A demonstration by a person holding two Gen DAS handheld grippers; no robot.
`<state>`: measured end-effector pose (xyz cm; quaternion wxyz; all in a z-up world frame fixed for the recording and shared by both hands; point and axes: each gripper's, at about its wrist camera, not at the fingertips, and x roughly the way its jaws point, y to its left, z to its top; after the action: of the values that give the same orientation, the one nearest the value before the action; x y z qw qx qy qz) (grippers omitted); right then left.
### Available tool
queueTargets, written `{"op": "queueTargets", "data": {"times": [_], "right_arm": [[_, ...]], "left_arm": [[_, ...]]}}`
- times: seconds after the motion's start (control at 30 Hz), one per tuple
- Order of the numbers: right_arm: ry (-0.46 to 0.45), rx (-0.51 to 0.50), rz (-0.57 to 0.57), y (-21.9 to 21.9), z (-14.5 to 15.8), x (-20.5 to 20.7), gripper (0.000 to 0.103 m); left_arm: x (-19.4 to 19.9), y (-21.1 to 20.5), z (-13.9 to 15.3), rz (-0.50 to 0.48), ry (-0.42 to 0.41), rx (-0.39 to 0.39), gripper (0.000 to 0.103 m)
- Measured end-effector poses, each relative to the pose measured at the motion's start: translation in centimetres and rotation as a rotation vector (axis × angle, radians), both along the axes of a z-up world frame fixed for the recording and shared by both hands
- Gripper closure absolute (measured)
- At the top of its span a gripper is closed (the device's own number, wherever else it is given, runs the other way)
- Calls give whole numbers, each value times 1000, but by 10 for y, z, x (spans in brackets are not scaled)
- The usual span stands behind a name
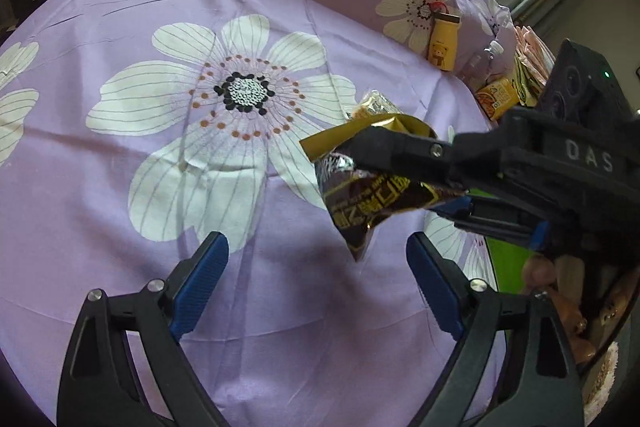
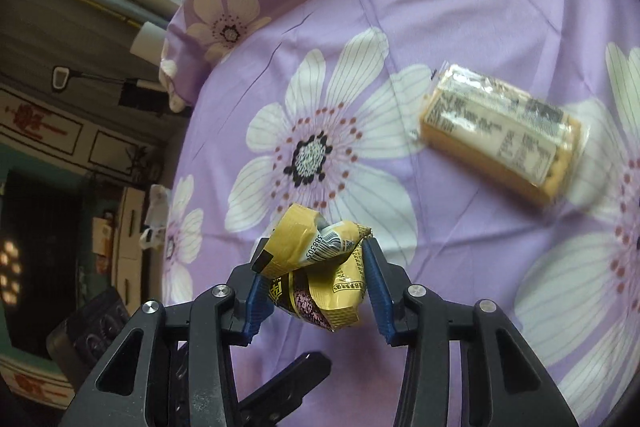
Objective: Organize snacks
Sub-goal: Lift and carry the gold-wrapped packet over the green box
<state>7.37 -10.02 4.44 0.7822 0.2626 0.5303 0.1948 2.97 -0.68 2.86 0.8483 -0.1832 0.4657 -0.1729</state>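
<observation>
The snack packet (image 2: 320, 279), a crumpled gold-and-brown wrapper, is hanging above the bed (image 1: 120, 187), pinched between the pads of my right gripper (image 2: 316, 287); I am seeing it in both wrist views. My left gripper (image 1: 316, 283) is standing wide apart with nothing between its fingers, hovering over the flowered purple sheet.

I am judging the sorting as barely under way. A cracker pack (image 2: 500, 131) with a white label is lying alone on the sheet, well apart from the held packet. A yellow bear-print bottle (image 1: 443, 43), a clear bottle (image 1: 486, 57) and an orange carton (image 1: 496, 99) are bunching at the bed's far right edge beside further packets, so most placing appears left to do.

On writing, I am reading barcode digits "588505" on the held wrapper and "DAS" moulded on the right gripper body. The wrapper's yellow lettering and the cracker label are too blurred to read.
</observation>
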Motion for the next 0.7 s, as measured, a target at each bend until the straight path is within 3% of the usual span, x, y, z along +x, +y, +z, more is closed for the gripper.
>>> {"op": "queueTargets", "data": {"times": [0.1, 0.2, 0.27, 0.47, 0.7], "right_arm": [[-6, 16, -7, -7, 1, -21, 57], [-29, 42, -28, -17, 7, -37, 57], [-43, 41, -48, -25, 13, -47, 57], [-134, 66, -97, -49, 32, -75, 57], [-225, 83, -212, -102, 62, -94, 57]], "left_arm": [[-3, -8, -2, -55, 3, -68, 21], [-7, -21, -1, -108, 2, -120, 35], [-16, -31, 5, -154, -19, -157, 52], [-33, -67, 36, -263, -145, -140, 70], [-27, -127, 66, -344, -223, -133, 72]]}}
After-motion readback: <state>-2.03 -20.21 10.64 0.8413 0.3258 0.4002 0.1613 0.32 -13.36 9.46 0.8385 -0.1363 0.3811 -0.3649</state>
